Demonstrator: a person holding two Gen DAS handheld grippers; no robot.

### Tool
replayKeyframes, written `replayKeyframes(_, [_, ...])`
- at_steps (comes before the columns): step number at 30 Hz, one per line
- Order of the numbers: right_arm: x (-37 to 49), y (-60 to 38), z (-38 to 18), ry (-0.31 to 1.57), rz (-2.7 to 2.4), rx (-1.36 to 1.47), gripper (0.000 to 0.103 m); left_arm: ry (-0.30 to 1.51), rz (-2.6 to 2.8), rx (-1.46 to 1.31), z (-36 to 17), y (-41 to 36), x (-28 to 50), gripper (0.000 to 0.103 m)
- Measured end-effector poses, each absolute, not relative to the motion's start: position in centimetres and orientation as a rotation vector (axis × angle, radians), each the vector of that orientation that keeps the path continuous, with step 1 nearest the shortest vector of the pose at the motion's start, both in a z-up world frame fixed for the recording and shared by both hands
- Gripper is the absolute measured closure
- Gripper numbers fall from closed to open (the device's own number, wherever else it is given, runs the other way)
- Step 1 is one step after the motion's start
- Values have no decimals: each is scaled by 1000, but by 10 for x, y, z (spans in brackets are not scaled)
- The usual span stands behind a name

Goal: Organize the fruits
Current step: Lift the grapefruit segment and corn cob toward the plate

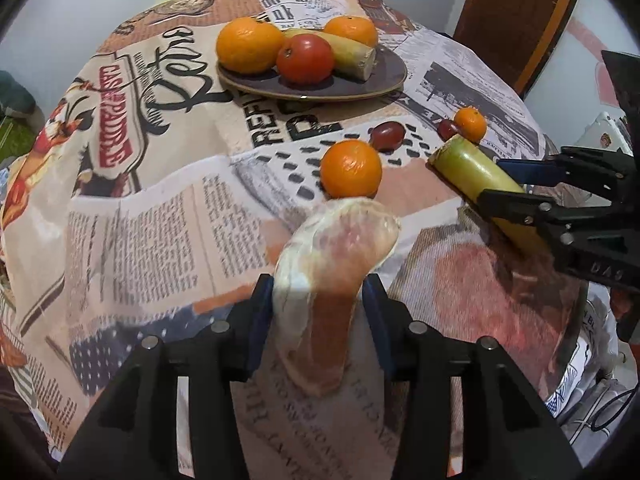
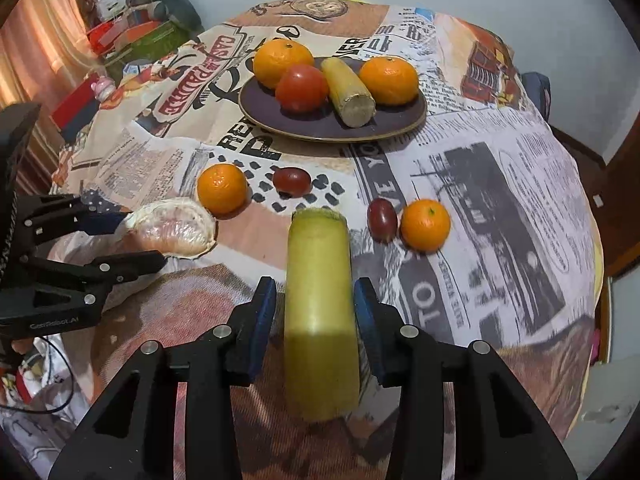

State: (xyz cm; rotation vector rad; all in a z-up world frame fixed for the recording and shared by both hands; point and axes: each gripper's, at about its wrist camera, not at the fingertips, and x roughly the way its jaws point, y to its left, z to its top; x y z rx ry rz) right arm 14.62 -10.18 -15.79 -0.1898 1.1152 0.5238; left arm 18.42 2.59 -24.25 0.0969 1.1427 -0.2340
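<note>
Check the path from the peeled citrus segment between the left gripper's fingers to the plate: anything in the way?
Yes. A loose orange lies on the cloth right in front of the segment, on the line to the plate; a dark grape sits just beyond it.

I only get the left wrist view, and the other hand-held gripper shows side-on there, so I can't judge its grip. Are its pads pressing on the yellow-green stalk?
Observer: Not clearly. In the right wrist view the right hand-held gripper straddles the yellow-green stalk, and a sliver of cloth shows between the stalk and one pad.
Operator: What is the dark thing half hidden by the small orange past the stalk?
Observer: A dark red grape, seen whole here, lying right beside that orange.
Operator: Is there any clutter off the table that I can't make out?
Observer: Red and green boxes are piled just beyond the table edge, on your gripper's side.
</note>
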Motion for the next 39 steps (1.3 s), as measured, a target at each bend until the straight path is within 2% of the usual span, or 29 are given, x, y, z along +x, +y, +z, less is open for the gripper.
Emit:
replayKeyframes(12, [161,-108,-172,1138,548,-119,66,1145,-254,88,-247,18,205,55])
replayKeyframes(14, [161,-110,-170,1127,544,-114,71,1140,-257,99,-247,15,208,55])
replayKeyframes(19, [160,-115,-169,1120,538,-88,71,1132,-231,51,-247,16,210,55])
replayKeyframes(25, [157,-120,-163,1106,535,-78,71,1114,-214,52,-243,13,201,61])
replayKeyframes(39, [156,-125,-127,1020,528,-65,71,990,-148,13,-200,35,183,63])
